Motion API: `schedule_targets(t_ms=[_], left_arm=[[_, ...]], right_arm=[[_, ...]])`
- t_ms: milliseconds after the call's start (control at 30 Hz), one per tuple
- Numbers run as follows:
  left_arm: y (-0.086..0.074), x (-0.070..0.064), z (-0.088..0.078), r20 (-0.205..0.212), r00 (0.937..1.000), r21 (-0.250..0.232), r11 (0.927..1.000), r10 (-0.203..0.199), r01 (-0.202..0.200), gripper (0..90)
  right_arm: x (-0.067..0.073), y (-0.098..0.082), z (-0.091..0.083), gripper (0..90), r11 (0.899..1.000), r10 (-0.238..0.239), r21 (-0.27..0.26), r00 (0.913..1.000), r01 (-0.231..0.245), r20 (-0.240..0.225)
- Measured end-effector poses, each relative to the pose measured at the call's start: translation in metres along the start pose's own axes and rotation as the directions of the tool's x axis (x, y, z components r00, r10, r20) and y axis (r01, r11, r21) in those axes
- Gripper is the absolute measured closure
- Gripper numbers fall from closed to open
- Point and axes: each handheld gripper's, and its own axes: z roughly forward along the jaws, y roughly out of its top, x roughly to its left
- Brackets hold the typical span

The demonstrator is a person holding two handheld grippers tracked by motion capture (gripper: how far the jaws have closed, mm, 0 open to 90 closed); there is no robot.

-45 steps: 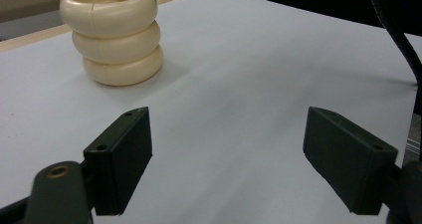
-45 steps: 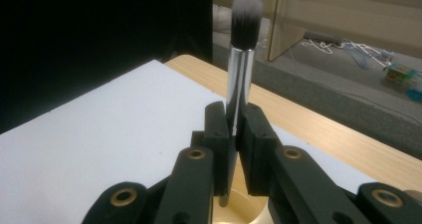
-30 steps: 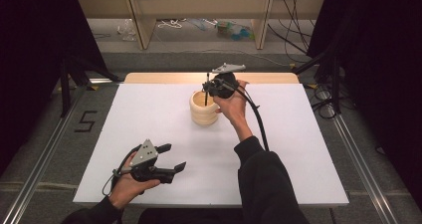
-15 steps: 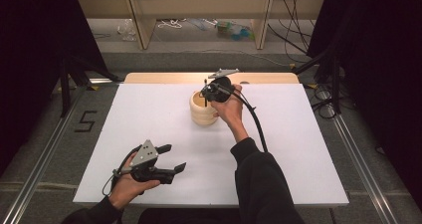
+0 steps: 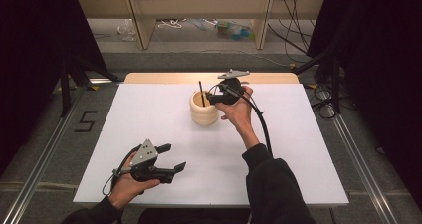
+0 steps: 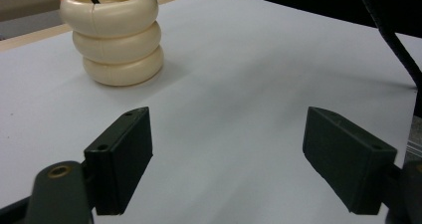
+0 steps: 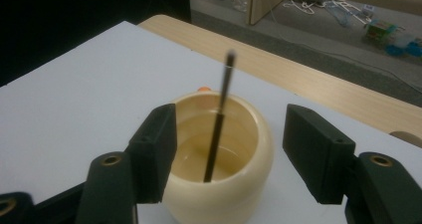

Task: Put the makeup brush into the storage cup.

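Matte black plastic forms the left claw (image 5: 171,157), which we see low at the left over the smooth white bench (image 5: 149,109), jaws wide apart with nothing between them. Further right stands the cream pot (image 5: 204,109), glossy and built like three stacked rounded rings, near the bench's far edge. A thin black stick (image 7: 218,129) leans inside it, its foot on the pot's floor. Beside the pot's right rim hovers the right claw (image 5: 211,98); its jaws have just been opening, apart either side of the stick without touching it. A second ago they pinched it above the pot.
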Motion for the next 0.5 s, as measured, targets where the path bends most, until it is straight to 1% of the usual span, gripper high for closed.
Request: schedule_targets(t_ms=[33, 67, 100, 133, 167, 200, 233, 267, 300, 333, 367, 400, 433, 467, 500], left_arm=[[0.0, 0.001, 0.0, 0.0, 0.9999, 0.002, 0.9999, 0.011, -0.011, 19.6], [0.001, 0.001, 0.0, 0.002, 0.9998, 0.001, 0.9998, 0.019, -0.019, 19.6], [0.001, 0.0, 0.0, -0.004, 1.0, -0.006, 1.0, -0.004, 0.004, 19.6], [0.001, 0.001, 0.0, -0.008, 0.9999, -0.005, 1.0, 0.007, -0.007, 19.6], [0.0, 0.001, 0.0, -0.005, 1.0, -0.002, 1.0, 0.007, -0.007, 19.6], [0.001, 0.002, -0.001, -0.022, 0.9994, -0.007, 0.9996, 0.028, -0.028, 19.6], [0.001, 0.002, -0.001, -0.015, 0.9997, -0.004, 0.9998, 0.018, -0.018, 19.6], [0.001, 0.002, -0.001, -0.011, 0.9999, -0.002, 1.0, 0.006, -0.006, 19.6], [0.001, 0.002, -0.002, -0.017, 0.9998, -0.003, 1.0, -0.006, 0.006, 19.6], [0.001, 0.002, -0.002, -0.022, 0.9997, -0.001, 1.0, -0.008, 0.008, 19.6], [0.001, 0.001, -0.002, -0.006, 0.9997, -0.004, 0.9997, -0.023, 0.023, 19.6], [0.001, 0.003, -0.002, -0.016, 0.9999, -0.004, 1.0, -0.001, 0.001, 19.6], [0.001, 0.003, -0.002, -0.013, 0.9999, -0.005, 1.0, 0.002, -0.002, 19.6], [0.001, 0.003, -0.002, -0.023, 0.9997, -0.005, 1.0, -0.006, 0.006, 19.6], [0.001, 0.003, -0.003, -0.024, 0.9997, -0.009, 0.9999, -0.008, 0.008, 19.5]], right_arm=[[-0.001, -0.001, -0.005, 37.7, 1.0, 0.004, -0.011, 1.0, -0.004, 0.0], [-0.002, -0.002, -0.009, 36.9, 1.0, -0.004, -0.028, 1.0, 0.004, 0.006], [-0.003, -0.003, -0.014, 35.9, 1.0, 0.007, -0.03, 1.0, -0.007, -0.006], [-0.004, -0.005, -0.018, 35.8, 0.999, 0.001, -0.046, 1.0, -0.001, -0.009], [-0.005, -0.007, -0.022, 35.3, 0.998, -0.012, -0.055, 0.9999, 0.012, -0.009], [-0.006, -0.009, -0.025, 34.4, 0.997, -0.023, -0.068, 0.9997, 0.022, -0.006], [-0.006, -0.011, -0.029, 33.8, 0.998, -0.015, -0.067, 0.9998, 0.015, -0.008], [-0.008, -0.014, -0.033, 33.7, 0.996, -0.028, -0.081, 0.9996, 0.027, -0.01], [-0.008, -0.016, -0.038, 33.5, 0.996, -0.024, -0.084, 0.9996, 0.022, -0.015], [-0.008, -0.02, -0.042, 32.9, 0.994, -0.021, -0.104, 0.9997, 0.02, -0.009], [-0.009, -0.022, -0.046, 32.2, 0.994, -0.019, -0.108, 0.9996, 0.016, -0.02], [-0.009, -0.025, -0.051, 31.0, 0.993, -0.023, -0.113, 0.9996, 0.021, -0.017], [-0.009, -0.027, -0.055, 30.2, 0.993, -0.033, -0.114, 0.9993, 0.031, -0.019], [-0.008, -0.029, -0.059, 30.0, 0.993, -0.036, -0.113, 0.9992, 0.034, -0.015], [-0.007, -0.032, -0.064, 29.7, 0.992, -0.045, -0.116, 0.9989, 0.043, -0.016]])
